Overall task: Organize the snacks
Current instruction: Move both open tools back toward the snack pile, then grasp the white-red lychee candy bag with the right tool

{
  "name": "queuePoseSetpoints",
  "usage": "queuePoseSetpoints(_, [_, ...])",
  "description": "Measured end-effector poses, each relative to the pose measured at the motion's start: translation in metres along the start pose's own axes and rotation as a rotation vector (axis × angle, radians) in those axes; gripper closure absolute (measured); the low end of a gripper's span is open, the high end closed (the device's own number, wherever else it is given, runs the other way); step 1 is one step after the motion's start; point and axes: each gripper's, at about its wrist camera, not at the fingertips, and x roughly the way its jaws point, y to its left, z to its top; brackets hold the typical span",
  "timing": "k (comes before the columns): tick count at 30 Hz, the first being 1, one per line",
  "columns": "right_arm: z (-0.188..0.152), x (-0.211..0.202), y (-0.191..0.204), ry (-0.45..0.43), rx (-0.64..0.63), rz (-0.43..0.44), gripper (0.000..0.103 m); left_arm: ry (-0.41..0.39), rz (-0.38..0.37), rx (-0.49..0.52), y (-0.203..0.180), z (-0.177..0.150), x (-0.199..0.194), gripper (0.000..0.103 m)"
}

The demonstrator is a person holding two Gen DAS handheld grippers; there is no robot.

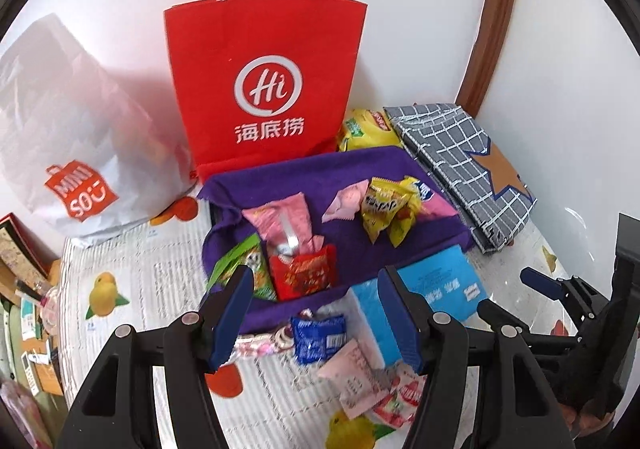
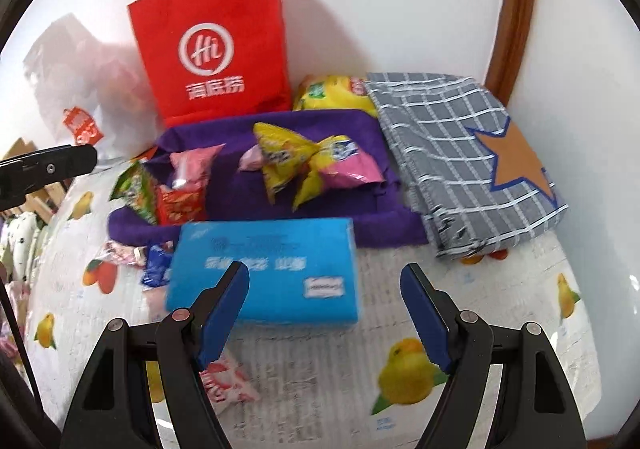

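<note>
A purple cloth-lined tray (image 1: 340, 169) holds pink, yellow, red (image 1: 304, 273) and green snack packets. In front of it on the table lie a blue tissue pack (image 2: 272, 269), a small blue packet (image 1: 318, 333), a pink packet (image 1: 356, 377) and a red-and-white packet (image 1: 400, 401). My left gripper (image 1: 316, 313) hangs open over the small blue packet and the tray's near edge, gripping nothing. My right gripper (image 2: 325, 315) is open just short of the tissue pack, its jaws empty. The tray (image 2: 232, 193) lies beyond that pack.
A red paper bag (image 1: 264, 81) stands against the wall behind the tray. A white plastic bag (image 1: 72, 137) sits to its left. A yellow chip bag (image 1: 368, 129) and a grey checked fabric bag (image 1: 460, 169) lie at the right. The table's left edge drops to clutter.
</note>
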Motion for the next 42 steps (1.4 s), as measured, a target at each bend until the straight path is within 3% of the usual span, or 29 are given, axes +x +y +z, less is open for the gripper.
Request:
queuePoseSetpoints(12, [-0.018,-0.002,0.030,-0.019,-0.034,0.042,0.025,0.042,0.045,-0.046,0.022,-0.037,-0.002,0.041])
queuePoseSetpoints(32, [-0.047,0.019,0.043,0.029,-0.080,0.037,0.031,0.192,0.068,-0.165,0.055,-0.101,0.040,0.041])
queuePoseSetpoints(42, [-0.056,0.019,0.045,0.068,-0.110,0.134,0.031,0.192,0.066,-0.278,0.084,-0.112,0.041,0.041])
